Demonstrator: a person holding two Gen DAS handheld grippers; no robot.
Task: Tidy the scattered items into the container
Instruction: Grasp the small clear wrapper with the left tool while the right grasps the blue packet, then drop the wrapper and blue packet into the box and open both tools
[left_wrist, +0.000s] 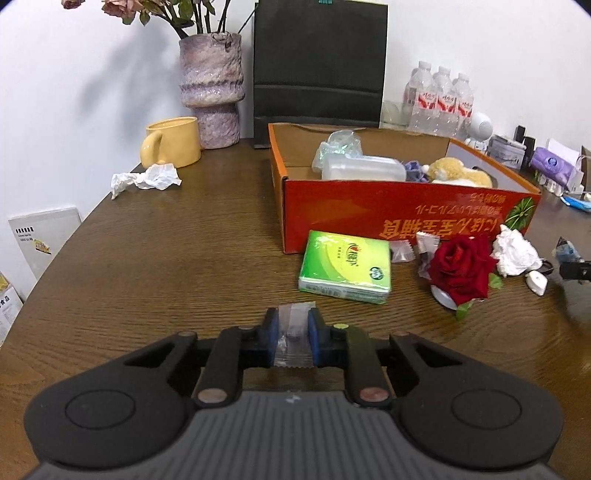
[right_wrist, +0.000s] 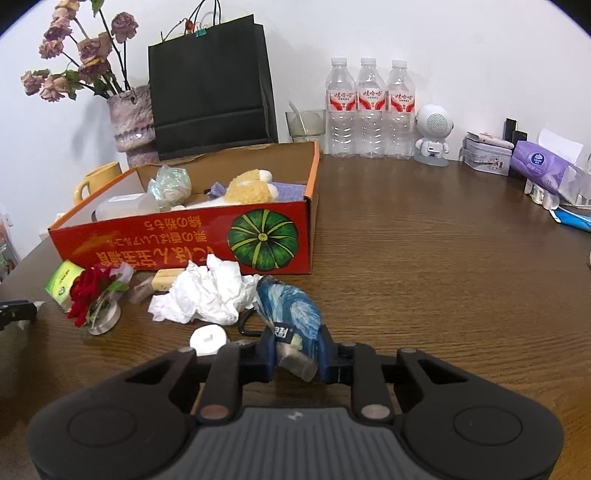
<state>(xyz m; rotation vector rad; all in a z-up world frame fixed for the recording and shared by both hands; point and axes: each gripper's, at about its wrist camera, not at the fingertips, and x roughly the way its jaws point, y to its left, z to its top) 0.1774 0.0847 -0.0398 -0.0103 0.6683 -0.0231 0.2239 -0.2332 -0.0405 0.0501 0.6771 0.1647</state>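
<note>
Left wrist view: my left claw (left_wrist: 293, 338) is pinching a clear wrapped sachet (left_wrist: 293, 332) between its blue pads, low over the bench (left_wrist: 166, 258). My right claw (right_wrist: 297, 354) is clamped on a small blue painted pouch (right_wrist: 291, 314) beside the crumpled tissue (right_wrist: 207, 291). Both picks look made, so the step in hand is the carry. Next I must lift each clear and bring it over the red box (left_wrist: 388, 206), which stands ahead and right of my left claw, ahead and left of my right.
</note>
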